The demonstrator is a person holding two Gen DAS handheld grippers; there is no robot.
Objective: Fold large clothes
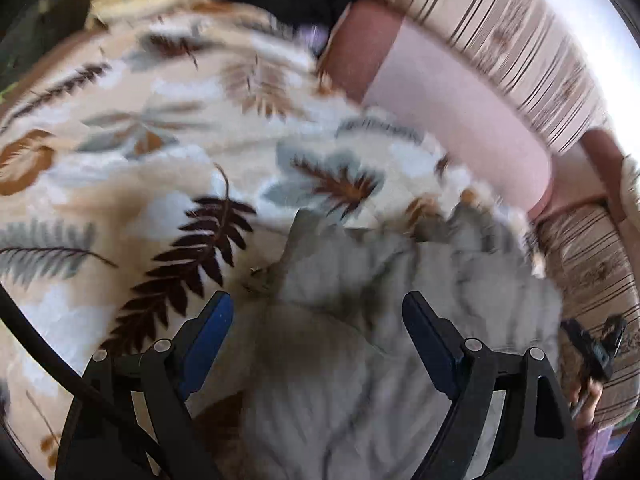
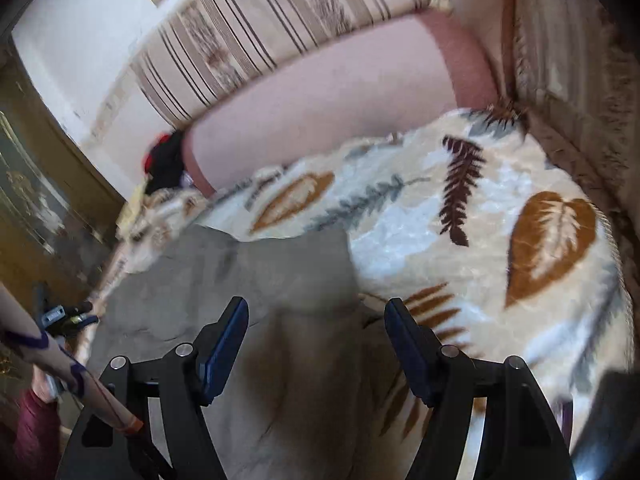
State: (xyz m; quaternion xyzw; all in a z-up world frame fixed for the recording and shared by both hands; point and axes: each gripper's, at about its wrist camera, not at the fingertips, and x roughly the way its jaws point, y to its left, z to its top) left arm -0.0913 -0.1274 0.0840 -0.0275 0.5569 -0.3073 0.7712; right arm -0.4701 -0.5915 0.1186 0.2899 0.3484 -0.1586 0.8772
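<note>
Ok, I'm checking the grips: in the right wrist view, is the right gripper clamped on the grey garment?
No: the right gripper stands open above the grey garment, with no cloth pinched between its blue pads.

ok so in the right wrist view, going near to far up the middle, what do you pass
right tool → grey garment → leaf-print blanket → pink bolster cushion → striped sofa back

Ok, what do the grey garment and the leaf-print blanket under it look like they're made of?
The grey garment looks like soft matte knit or fleece: no sheen, and it lies in loose, rounded folds. The leaf-print blanket looks like plush fleece, with a fuzzy nap and a slight sheen on its pale patches. Blur leaves both uncertain.
</note>
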